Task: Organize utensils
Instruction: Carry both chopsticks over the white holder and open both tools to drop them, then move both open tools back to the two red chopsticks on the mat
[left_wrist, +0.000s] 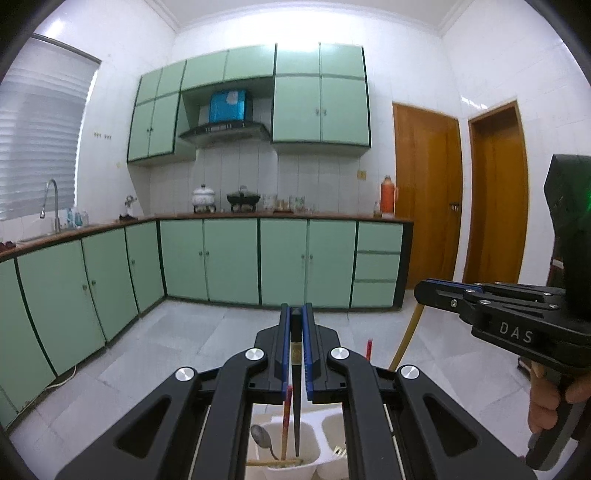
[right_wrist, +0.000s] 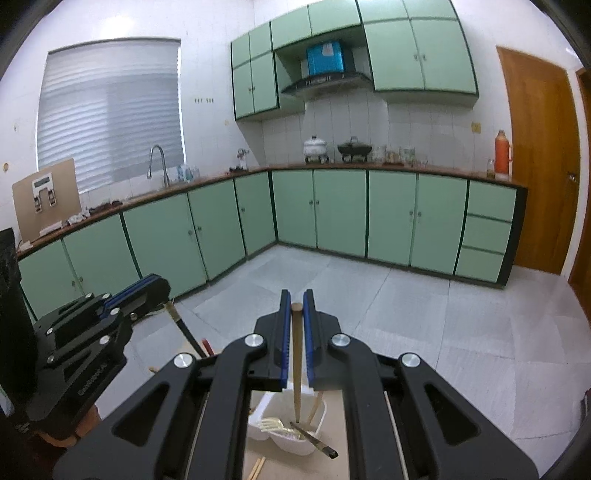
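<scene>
My left gripper (left_wrist: 296, 314) is shut on a black chopstick (left_wrist: 296, 373) held upright, its tip down in the left compartment of a white utensil holder (left_wrist: 308, 435). That compartment also holds a metal spoon (left_wrist: 263, 439) and a red chopstick (left_wrist: 286, 421). My right gripper (right_wrist: 296, 301) is shut on a brown wooden chopstick (right_wrist: 296, 362), its tip down in the holder's other compartment (right_wrist: 317, 410), beside gold forks (right_wrist: 275, 424) and a dark knife (right_wrist: 314, 439). Each gripper shows in the other's view: the right gripper (left_wrist: 424, 291), the left gripper (right_wrist: 162, 291).
The holder stands on a light brown table (right_wrist: 328, 469) with loose wooden chopsticks (right_wrist: 256, 469) on it. Beyond are a tiled floor (right_wrist: 406, 314), green kitchen cabinets (left_wrist: 229, 258), a worktop with pots (left_wrist: 203, 195) and wooden doors (left_wrist: 424, 192).
</scene>
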